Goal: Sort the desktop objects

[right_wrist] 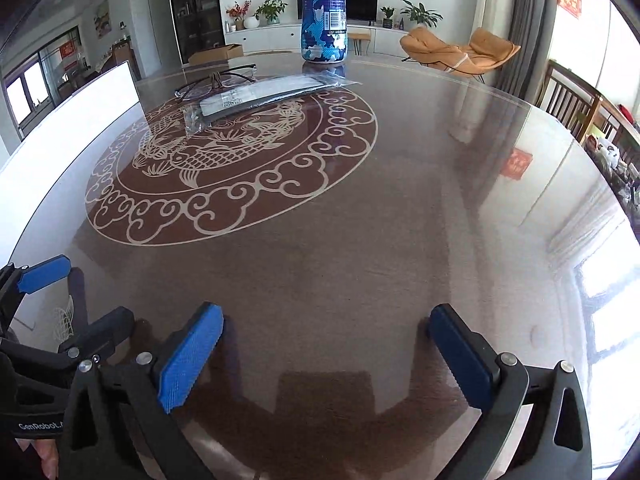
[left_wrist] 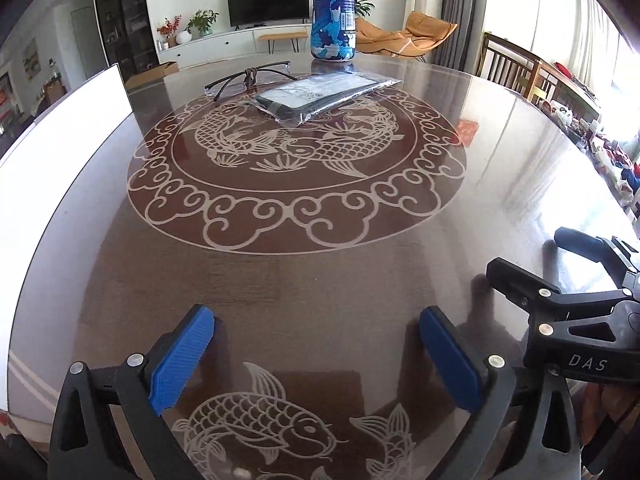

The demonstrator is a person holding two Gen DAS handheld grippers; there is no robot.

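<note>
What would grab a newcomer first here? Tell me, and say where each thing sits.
The pale carved fish medallion in the middle of the glossy round table stands out first. On its far side lie a plastic-wrapped packet and a pair of glasses just left of it, with a tall blue patterned bottle upright behind them. Near the camera, the left gripper and right gripper hover open and empty.

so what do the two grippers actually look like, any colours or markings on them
Both are matte black plastic frames with silver rivets and ribbed blue pads on the fingers. The left gripper reads "GenRobot" in white on its body, seen from the right wrist view. The right gripper carries white "DAS" lettering, seen from the left wrist view.
</note>
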